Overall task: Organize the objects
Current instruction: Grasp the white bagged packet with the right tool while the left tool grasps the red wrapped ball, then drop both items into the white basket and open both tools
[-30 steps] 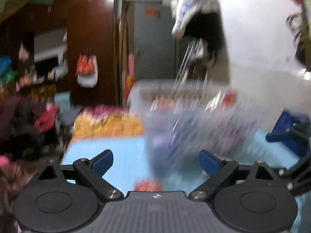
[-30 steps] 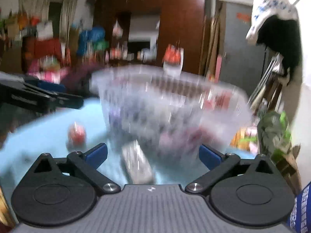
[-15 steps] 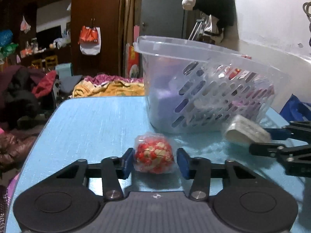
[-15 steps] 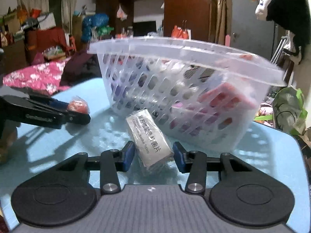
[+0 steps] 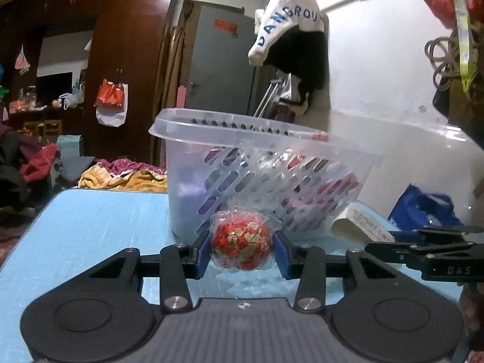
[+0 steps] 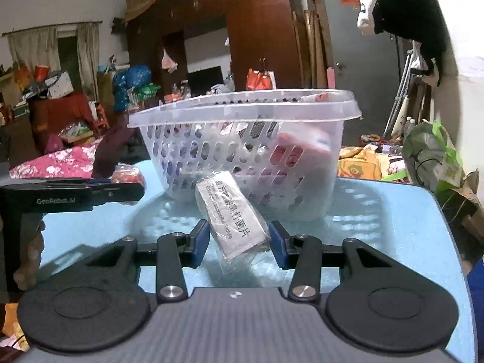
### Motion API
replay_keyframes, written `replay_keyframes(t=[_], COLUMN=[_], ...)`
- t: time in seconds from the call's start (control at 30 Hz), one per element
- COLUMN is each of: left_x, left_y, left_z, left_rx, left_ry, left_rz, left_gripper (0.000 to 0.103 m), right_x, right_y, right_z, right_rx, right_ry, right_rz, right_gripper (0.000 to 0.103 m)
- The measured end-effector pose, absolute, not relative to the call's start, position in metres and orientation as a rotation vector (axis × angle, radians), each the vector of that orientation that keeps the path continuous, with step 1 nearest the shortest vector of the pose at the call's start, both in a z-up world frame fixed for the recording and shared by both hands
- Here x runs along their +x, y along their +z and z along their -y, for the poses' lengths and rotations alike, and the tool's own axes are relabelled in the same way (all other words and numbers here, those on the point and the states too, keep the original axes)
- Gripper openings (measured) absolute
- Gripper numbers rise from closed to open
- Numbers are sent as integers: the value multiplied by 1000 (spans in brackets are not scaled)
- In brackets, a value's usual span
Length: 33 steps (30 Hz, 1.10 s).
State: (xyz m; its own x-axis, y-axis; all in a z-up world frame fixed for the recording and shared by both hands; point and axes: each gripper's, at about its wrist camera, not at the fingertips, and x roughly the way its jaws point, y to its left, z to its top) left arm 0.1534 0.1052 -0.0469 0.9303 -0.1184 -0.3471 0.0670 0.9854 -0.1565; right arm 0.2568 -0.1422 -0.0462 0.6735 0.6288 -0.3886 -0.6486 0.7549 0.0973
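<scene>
My left gripper (image 5: 242,254) is shut on a red and gold ball in clear wrap (image 5: 240,246), held a little above the blue table (image 5: 90,230), in front of a clear slotted plastic basket (image 5: 242,163). My right gripper (image 6: 239,243) is shut on a wrapped grey tablet box (image 6: 231,214), also lifted, in front of the same basket (image 6: 242,139). Each gripper shows in the other's view: the right one with its box (image 5: 360,227) at the right, the left one (image 6: 121,192) with the ball (image 6: 128,177) at the left. The basket holds several packets.
The blue table (image 6: 378,227) has rounded edges, and the basket stands near its far side. A white wall (image 5: 378,90) is to the right with clothes hanging. Cluttered room, wardrobe and bags lie beyond the table.
Both grippers have closed on their objects and lifted them off the table: the ball in the left, the box in the right. A second ago both were open and moving.
</scene>
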Motion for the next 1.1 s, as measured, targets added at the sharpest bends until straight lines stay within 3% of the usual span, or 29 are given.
replay_keyframes(t=[0.6, 0.77, 0.93, 1.1], left_x=[140, 125, 122, 196], left_y=[-46, -41, 18, 92], left_z=[-113, -112, -102, -94], left_rx=[-150, -125, -101, -69], left_ry=[-125, -69, -104, -105], left_rz=[-277, -200, -98, -165], left_gripper=[47, 47, 47, 48], right_x=[241, 224, 225, 284], right_y=[-44, -40, 9, 75], right_z=[147, 166, 160, 121], right_rx=[-69, 8, 10, -80], right_ry=[691, 710, 689, 648], right_rz=[-313, -178, -77, -120], right_gripper=[47, 47, 47, 47])
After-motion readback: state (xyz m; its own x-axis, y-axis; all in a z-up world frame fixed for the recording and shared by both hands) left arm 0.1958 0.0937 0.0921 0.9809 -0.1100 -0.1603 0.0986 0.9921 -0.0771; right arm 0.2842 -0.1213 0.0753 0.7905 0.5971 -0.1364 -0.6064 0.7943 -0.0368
